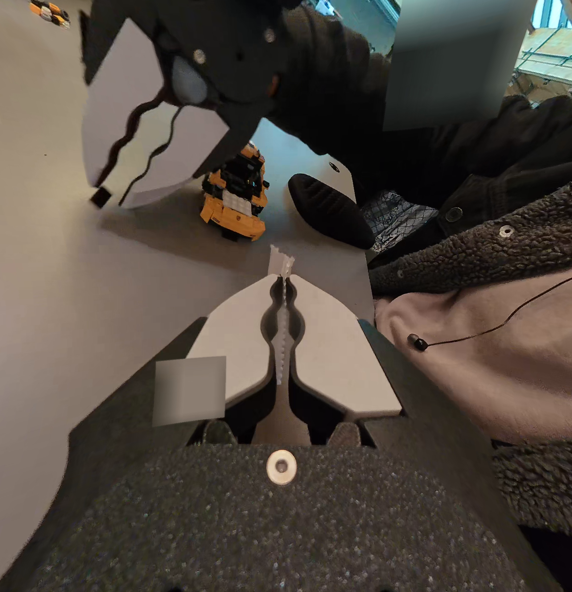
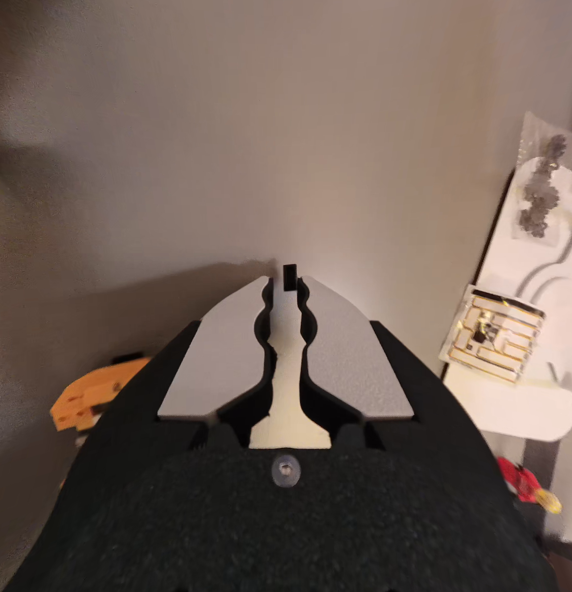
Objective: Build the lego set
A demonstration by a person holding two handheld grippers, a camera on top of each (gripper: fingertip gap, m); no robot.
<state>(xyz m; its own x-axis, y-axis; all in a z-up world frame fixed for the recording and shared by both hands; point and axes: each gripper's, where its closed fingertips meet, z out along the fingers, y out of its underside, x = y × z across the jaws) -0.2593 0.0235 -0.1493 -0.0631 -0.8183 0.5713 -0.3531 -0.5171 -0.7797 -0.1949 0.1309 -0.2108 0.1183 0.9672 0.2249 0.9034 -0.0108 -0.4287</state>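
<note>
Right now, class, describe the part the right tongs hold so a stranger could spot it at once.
Find the grey table, then the right tongs above it. At their tips sits a small black lego piece, the only dark block there; the yellow lego car stands apart.

Orange-and-black lego car [image 1: 235, 195], partly built, upright on the grey table, with a white studded patch on top; seen again as a blurred orange body at lower left of the right wrist view [image 2: 86, 397]. Small black brick [image 2: 289, 277], on end, pinched at the right gripper's tips. Serrated clear strip [image 1: 282, 266] clamped between the left gripper's fingers, its end poking out beyond them.
</note>
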